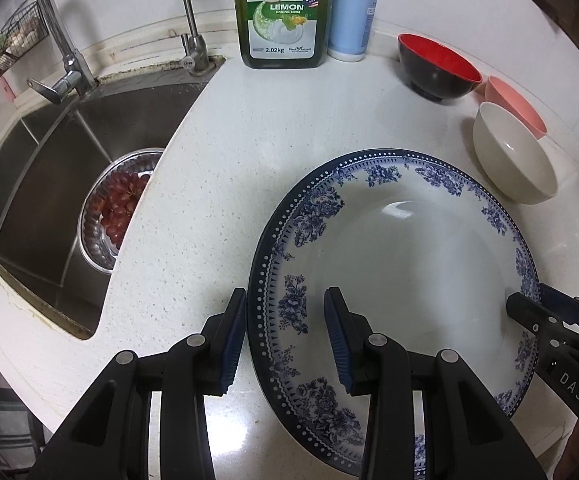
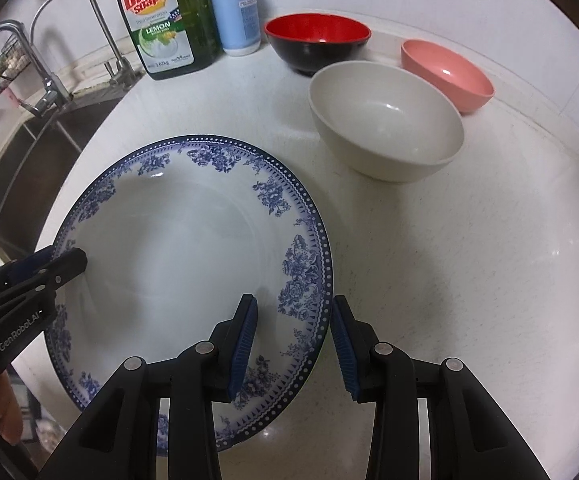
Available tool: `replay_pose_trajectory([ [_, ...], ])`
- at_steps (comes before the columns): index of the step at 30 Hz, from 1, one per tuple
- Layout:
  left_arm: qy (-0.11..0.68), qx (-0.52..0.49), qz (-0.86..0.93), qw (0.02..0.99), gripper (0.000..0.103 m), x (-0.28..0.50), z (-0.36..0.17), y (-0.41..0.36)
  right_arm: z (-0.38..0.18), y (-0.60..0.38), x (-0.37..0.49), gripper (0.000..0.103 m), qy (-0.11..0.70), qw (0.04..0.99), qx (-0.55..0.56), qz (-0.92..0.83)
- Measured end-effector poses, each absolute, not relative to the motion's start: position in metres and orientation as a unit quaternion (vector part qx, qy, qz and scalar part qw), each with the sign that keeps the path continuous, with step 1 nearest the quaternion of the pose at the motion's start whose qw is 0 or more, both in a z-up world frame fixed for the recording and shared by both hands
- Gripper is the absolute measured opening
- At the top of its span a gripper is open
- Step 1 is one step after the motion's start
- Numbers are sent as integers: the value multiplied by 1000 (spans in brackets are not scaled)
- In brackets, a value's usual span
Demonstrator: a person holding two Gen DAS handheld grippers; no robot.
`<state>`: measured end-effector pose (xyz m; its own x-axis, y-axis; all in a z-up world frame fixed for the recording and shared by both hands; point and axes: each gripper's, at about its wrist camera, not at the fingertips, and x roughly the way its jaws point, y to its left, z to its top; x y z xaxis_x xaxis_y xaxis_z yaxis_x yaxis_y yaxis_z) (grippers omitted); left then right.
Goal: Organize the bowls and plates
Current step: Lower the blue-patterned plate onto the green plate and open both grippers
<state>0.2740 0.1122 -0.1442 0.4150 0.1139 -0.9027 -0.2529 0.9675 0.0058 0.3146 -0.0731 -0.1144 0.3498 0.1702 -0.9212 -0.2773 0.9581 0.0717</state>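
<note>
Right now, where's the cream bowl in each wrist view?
Left wrist: cream bowl at right edge, beyond the blue-patterned plate, in front of the pink bowl.
Right wrist: cream bowl upper centre-right, beyond the plate.
Shared landmark: green dish soap bottle at the back wall.

"Dish soap", "LEMON", "2.02kg" on green bottle (image 1: 282, 12); "GenRobot.AI" on left tongs (image 2: 67, 266); "DAS" on right tongs (image 1: 523, 300).

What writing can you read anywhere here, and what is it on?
"Dish soap", "Third Generation", "LEMON", "BAKING SODA", "2.02kg": green soap bottle.
"GenRobot.AI": left gripper arm.
"DAS": right gripper arm.
White-and-blue bottle: label too blurred to read.
Plate and bowls: no text.
</note>
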Motion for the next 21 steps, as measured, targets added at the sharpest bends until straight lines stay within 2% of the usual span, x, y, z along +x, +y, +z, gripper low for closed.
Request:
replay_pose_trajectory([
  [12,544,-70,103,830,41,276,-151,114,-123,-69,316,41,562,813,-58,142],
  [17,538,-63,98,835,59,276,-146,112,-123,-69,317,41,561,813,-56,146],
  [21,522,-49,98,846,66,276,-132,109,-121,-74,316,41,560,814,-45,148],
])
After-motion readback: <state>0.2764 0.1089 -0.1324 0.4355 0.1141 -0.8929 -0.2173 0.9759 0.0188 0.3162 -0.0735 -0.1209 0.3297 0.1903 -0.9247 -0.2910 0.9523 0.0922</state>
